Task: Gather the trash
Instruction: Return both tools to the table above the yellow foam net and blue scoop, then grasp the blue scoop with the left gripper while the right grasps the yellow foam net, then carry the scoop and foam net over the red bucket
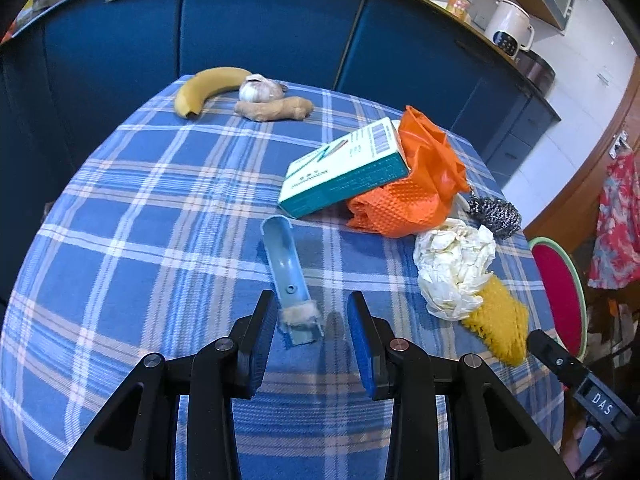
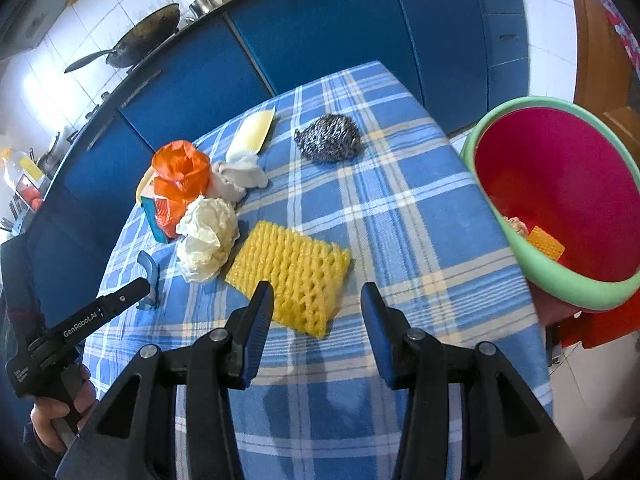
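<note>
A light-blue curved plastic scrap (image 1: 285, 268) with lint on its near end lies on the blue checked tablecloth (image 1: 140, 240). My left gripper (image 1: 310, 308) is open around that near end, its pads apart from it. In the right wrist view, a yellow foam net (image 2: 292, 268) lies flat on the cloth. My right gripper (image 2: 316, 294) is open just above its near corner. Crumpled white paper (image 2: 208, 236) sits to the left of the net. A red bin with a green rim (image 2: 580, 298) stands off the table's right edge, holding an orange foam piece (image 2: 545, 242).
Further back lie a teal box (image 1: 344, 172) leaning on an orange net and bag (image 1: 404, 208), a steel scourer (image 2: 328, 138) and a white cloth (image 2: 240, 176). A banana (image 1: 208, 88), garlic (image 1: 258, 88) and ginger (image 1: 274, 110) are at the far edge. Blue cabinets (image 1: 260, 24) stand behind the table.
</note>
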